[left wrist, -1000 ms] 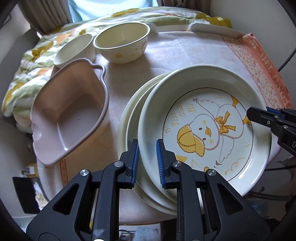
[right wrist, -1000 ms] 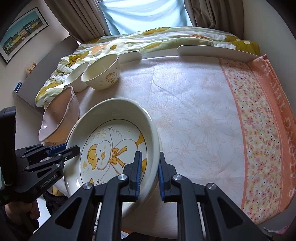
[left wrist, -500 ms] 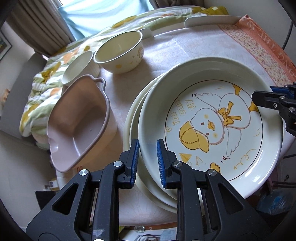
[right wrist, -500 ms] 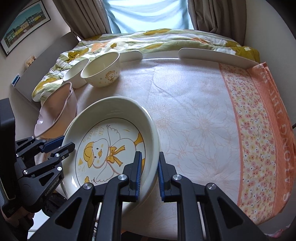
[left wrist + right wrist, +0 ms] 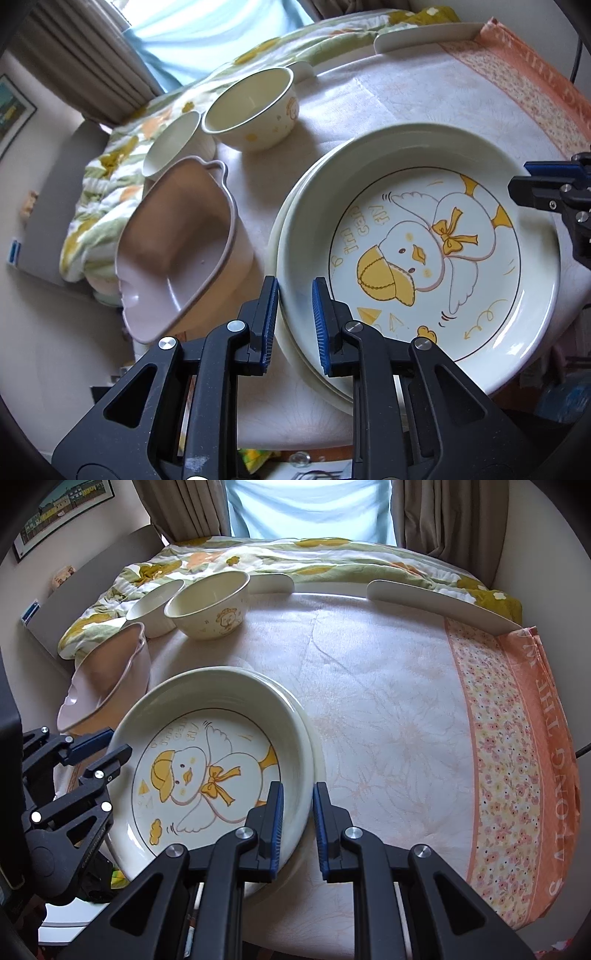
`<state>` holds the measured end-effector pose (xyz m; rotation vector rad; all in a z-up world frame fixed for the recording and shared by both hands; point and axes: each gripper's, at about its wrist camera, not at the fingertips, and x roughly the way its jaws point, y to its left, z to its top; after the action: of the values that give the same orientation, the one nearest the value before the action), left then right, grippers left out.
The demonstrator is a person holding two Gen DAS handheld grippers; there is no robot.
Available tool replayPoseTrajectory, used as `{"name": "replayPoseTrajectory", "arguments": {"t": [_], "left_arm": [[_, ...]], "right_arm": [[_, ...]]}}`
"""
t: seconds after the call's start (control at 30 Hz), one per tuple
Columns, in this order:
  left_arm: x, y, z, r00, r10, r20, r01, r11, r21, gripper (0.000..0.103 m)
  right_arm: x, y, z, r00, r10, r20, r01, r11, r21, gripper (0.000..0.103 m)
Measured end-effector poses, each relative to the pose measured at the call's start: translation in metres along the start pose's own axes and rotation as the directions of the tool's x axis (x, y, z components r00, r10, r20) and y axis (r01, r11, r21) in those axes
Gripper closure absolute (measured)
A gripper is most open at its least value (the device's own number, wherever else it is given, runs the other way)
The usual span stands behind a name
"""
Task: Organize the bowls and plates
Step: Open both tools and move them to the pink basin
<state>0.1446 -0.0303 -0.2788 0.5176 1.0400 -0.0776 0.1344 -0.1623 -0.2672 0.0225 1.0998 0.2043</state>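
A cream duck-print plate (image 5: 424,254) lies on top of a stack of cream plates (image 5: 288,229) on the table's near left; it also shows in the right wrist view (image 5: 207,760). My left gripper (image 5: 294,314) straddles the stack's left rim, jaws slightly apart. My right gripper (image 5: 297,819) straddles the top plate's right rim, jaws slightly apart. A cream duck bowl (image 5: 251,110), a small white bowl (image 5: 173,144) and a pink eared bowl (image 5: 177,243) stand to the left and behind.
The table has a floral cloth (image 5: 388,709) with an orange border (image 5: 517,757) on the right. White rails (image 5: 436,602) edge its far side. A flowered quilt (image 5: 295,557) and curtains lie behind.
Both grippers' jaws have widened a little around the plate rims. Both views have pulled up and back slightly; the top plate now rests lower on the stack.
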Motion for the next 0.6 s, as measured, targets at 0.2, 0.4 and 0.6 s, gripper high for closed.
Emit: {"name": "replayPoseTrajectory", "arguments": {"t": [0.2, 0.4, 0.6], "left_arm": [[-0.001, 0.003, 0.0, 1.0, -0.003, -0.004, 0.003, 1.0, -0.012, 0.086], [-0.029, 0.03, 0.006, 0.996, -0.075, 0.043, 0.08, 0.986, -0.145, 0.086], [-0.075, 0.084, 0.0, 0.983, -0.082, 0.165, 0.142, 0.909, -0.392, 0.0]], "right_arm": [[0.0, 0.002, 0.0, 1.0, 0.001, -0.001, -0.001, 1.0, -0.006, 0.088], [-0.024, -0.004, 0.009, 0.999, 0.034, 0.041, -0.034, 0.999, 0.004, 0.088], [-0.058, -0.01, 0.034, 0.991, 0.094, 0.099, -0.092, 0.996, -0.018, 0.076]]}}
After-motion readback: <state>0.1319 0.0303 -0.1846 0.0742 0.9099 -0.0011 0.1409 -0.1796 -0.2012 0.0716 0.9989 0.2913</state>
